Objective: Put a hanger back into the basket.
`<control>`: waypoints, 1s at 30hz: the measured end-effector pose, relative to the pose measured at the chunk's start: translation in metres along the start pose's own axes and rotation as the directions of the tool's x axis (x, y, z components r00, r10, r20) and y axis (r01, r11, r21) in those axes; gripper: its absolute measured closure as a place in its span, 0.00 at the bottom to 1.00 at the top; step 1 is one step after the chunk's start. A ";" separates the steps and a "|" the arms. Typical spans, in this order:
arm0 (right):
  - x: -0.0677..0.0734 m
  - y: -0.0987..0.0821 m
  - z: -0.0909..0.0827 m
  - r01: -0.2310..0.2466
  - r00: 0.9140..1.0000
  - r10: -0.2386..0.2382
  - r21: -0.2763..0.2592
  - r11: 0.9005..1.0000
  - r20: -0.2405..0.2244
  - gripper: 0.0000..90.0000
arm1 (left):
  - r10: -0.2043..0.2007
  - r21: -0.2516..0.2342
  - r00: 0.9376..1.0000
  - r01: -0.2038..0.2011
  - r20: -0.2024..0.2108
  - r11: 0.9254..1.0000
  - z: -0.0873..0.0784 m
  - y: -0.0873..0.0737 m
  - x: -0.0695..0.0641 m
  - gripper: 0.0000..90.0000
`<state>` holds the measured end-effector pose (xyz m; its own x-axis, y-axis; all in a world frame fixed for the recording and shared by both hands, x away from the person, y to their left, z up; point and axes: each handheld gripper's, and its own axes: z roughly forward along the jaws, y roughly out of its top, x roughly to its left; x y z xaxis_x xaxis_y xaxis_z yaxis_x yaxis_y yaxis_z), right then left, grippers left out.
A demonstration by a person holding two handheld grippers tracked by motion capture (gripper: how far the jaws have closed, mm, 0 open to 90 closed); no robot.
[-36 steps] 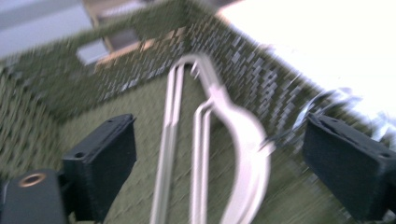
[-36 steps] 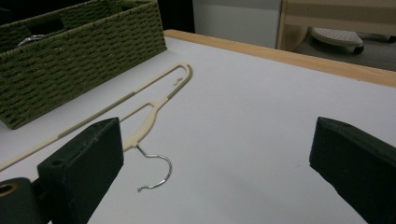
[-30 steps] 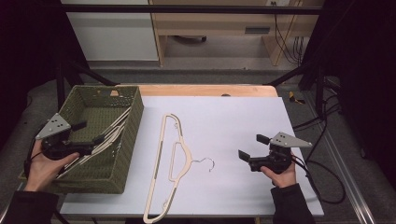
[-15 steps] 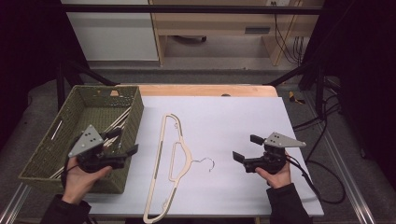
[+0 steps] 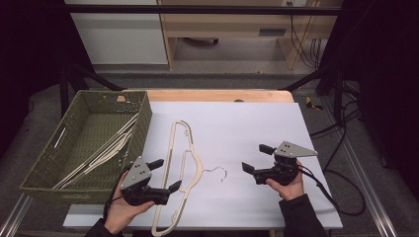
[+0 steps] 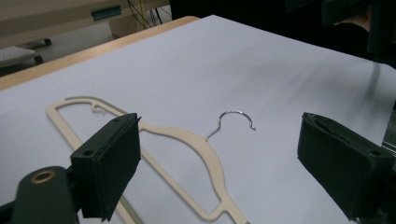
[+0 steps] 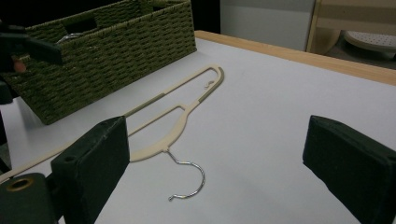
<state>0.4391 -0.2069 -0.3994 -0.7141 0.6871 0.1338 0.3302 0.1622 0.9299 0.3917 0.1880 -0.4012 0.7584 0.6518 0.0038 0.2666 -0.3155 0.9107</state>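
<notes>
A cream hanger [image 5: 183,163] with a metal hook [image 5: 220,172] lies flat on the white table [image 5: 247,123]. My left gripper [image 5: 165,175] hovers over the hanger's long rail near the front edge. It is open, its jaws have just been opening wider, and nothing is gripped. In the left gripper view the hanger [image 6: 182,135] lies beyond and below the wide jaws. To the right of the hook my right gripper [image 5: 253,157] stands open and empty, pointing left at the hanger [image 7: 177,116].
A green wicker basket [image 5: 141,116] stands at the table's left with several cream hangers [image 5: 106,148] inside. Bare white surface lies beyond and to the right of the hanger. Cables trail off the table's right side.
My left gripper has left the basket, moving right and down to the hanger's near end, with its jaws wider. The right gripper has barely shifted.
</notes>
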 end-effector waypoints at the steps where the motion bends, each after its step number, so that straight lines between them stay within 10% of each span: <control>1: 0.000 0.000 0.000 0.001 1.000 -0.001 0.002 1.000 -0.005 0.09 | -0.005 0.004 1.000 0.005 0.004 1.000 0.002 -0.002 -0.001 0.17; 13: 0.007 -0.002 0.010 0.014 1.000 -0.013 0.038 0.999 -0.026 0.11 | -0.056 0.135 0.998 0.054 0.011 0.989 0.020 -0.035 -0.013 0.41; 30: 0.012 -0.007 0.019 0.027 0.999 -0.024 0.078 0.997 -0.036 0.12 | -0.074 0.337 0.997 0.072 -0.008 0.939 0.043 -0.060 -0.038 0.70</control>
<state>0.4400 -0.1862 -0.4110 -0.7434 0.6573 0.1237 0.3585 0.2354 0.9034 0.3724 0.1529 -0.4738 0.7317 0.6790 -0.0598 0.5053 -0.4815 0.7161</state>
